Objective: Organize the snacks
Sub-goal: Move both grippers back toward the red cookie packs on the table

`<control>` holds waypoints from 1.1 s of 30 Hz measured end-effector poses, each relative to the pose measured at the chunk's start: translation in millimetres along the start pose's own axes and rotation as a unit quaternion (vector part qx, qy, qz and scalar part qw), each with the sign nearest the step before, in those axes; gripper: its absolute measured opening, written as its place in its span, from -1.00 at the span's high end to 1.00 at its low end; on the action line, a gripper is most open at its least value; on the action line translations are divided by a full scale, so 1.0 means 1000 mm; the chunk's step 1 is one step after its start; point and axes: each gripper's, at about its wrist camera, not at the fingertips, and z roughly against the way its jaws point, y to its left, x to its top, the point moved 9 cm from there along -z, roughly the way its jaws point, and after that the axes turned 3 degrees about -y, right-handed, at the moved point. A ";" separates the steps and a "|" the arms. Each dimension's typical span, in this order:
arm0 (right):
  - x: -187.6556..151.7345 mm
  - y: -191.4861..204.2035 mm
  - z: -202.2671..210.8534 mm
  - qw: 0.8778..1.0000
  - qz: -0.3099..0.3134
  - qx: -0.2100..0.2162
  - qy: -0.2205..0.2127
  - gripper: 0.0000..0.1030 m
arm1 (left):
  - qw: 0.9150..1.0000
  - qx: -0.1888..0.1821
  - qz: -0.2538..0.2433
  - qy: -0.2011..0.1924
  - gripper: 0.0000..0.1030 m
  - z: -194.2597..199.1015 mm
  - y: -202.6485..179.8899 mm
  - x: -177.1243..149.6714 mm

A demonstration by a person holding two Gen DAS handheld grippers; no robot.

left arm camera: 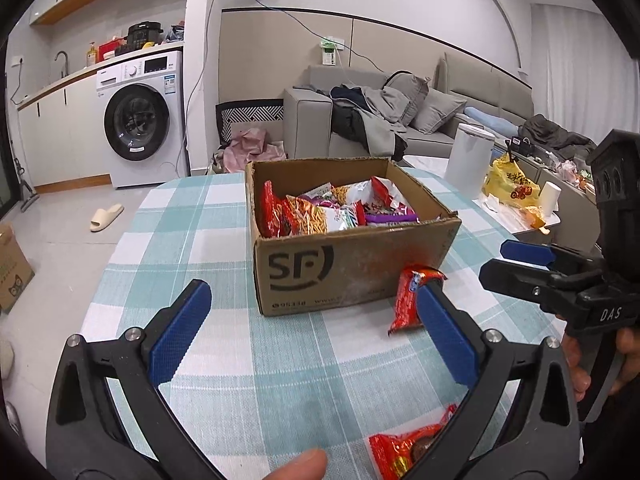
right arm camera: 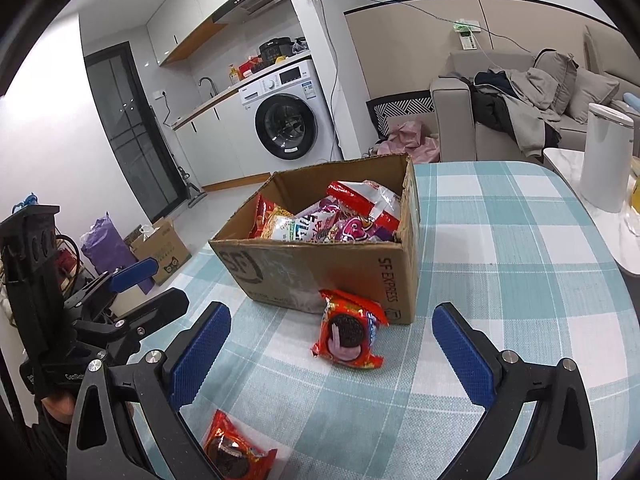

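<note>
The left gripper hovers over the checked bench, its blue fingers spread wide with nothing between them. Ahead of it stands the open box, marked SF, near the middle of the bench and filled with snack packets in red, orange and purple. A red cookie pack lies flat on the cloth just beside the box's near corner, outside it. A second red pack lies nearer the bench's front edge, partly hidden behind the right gripper's left finger. The right gripper is also wide open and empty, its fingers standing either side of the first pack but well short of touching it.
</note>
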 end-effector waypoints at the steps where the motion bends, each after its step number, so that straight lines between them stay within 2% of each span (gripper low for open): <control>1: -0.001 -0.001 0.001 1.000 -0.001 -0.002 -0.001 -0.99 | 1.000 0.002 -0.001 -0.001 -0.98 0.002 -0.001 -0.002; 20: -0.031 0.000 0.024 1.000 0.004 -0.023 0.010 -0.99 | 1.000 0.003 -0.006 0.017 -0.98 0.022 -0.013 -0.038; 28: -0.051 -0.001 0.035 0.999 0.006 -0.044 0.006 -0.99 | 0.999 0.008 0.007 0.046 -0.98 0.025 -0.013 -0.069; 33: -0.062 -0.007 0.042 0.998 -0.014 -0.053 0.006 -0.99 | 0.998 -0.005 -0.002 0.070 -0.98 0.024 -0.026 -0.087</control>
